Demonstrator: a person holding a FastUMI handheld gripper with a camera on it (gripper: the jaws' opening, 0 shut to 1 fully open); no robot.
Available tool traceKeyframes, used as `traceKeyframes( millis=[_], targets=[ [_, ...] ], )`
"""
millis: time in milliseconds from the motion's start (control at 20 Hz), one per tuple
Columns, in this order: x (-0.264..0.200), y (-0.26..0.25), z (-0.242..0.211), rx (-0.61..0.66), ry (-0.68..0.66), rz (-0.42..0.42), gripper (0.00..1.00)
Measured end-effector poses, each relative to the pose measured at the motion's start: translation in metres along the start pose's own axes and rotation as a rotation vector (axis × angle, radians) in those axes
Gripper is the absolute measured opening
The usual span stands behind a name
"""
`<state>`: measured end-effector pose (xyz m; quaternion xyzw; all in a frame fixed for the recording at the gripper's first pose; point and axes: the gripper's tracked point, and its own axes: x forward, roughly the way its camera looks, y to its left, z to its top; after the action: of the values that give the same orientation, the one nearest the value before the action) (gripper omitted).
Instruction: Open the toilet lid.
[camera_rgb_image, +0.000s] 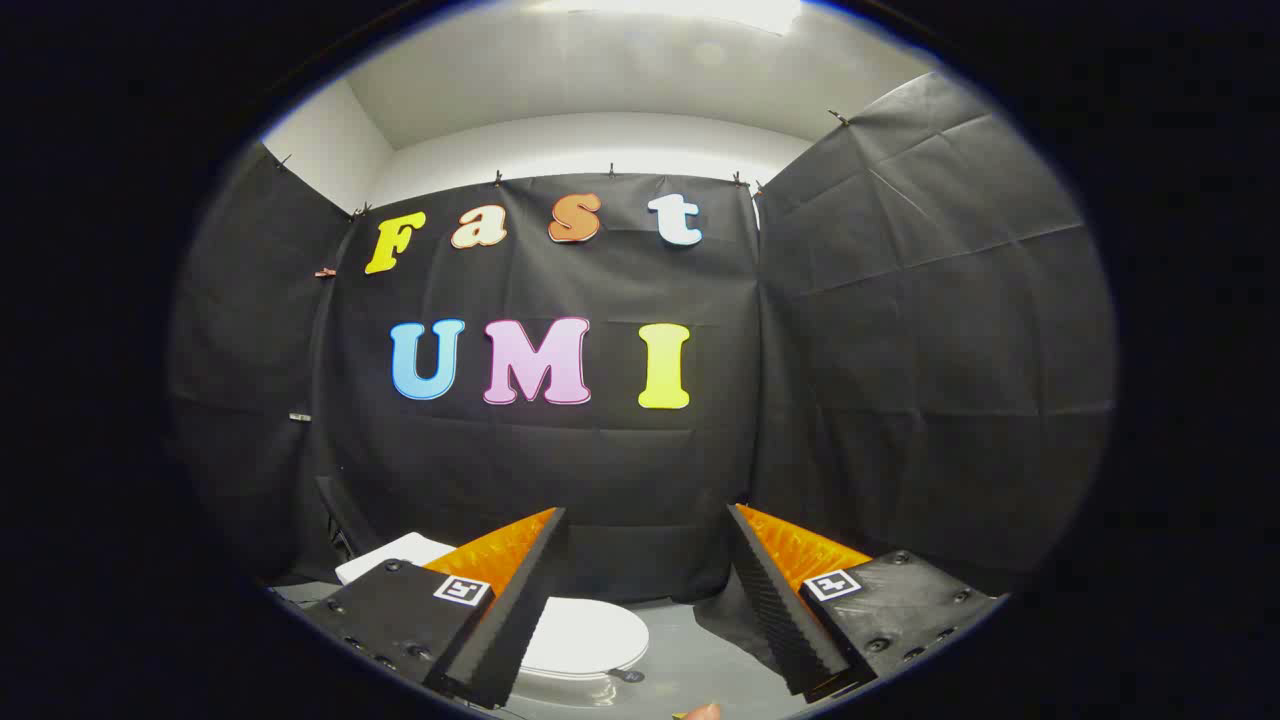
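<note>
Booth hung with black cloth, grey floor (690, 670). The toilet lid (585, 637) lies closed, low between the fingers of the tongs (645, 520), which stand spread and empty. Approach should drop to the lid's front edge and lift from beneath.

The gripper (645, 525) is held high above the closed white oval toilet lid (585, 637), fingers spread wide apart, gripping nothing.

You see a white toilet lid (585, 635) on a white toilet (400, 553), grey floor (700, 665) beside the toilet, black cloth wall (930, 330) behind.
</note>
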<state>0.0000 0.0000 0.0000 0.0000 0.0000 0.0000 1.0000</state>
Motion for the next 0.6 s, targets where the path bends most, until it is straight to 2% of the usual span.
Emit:
traceKeyframes(
  millis=[600],
  targets=[
    [0.0019,0.0025,-0.0032,-0.006,-0.009,0.007,0.98]
  ],
)
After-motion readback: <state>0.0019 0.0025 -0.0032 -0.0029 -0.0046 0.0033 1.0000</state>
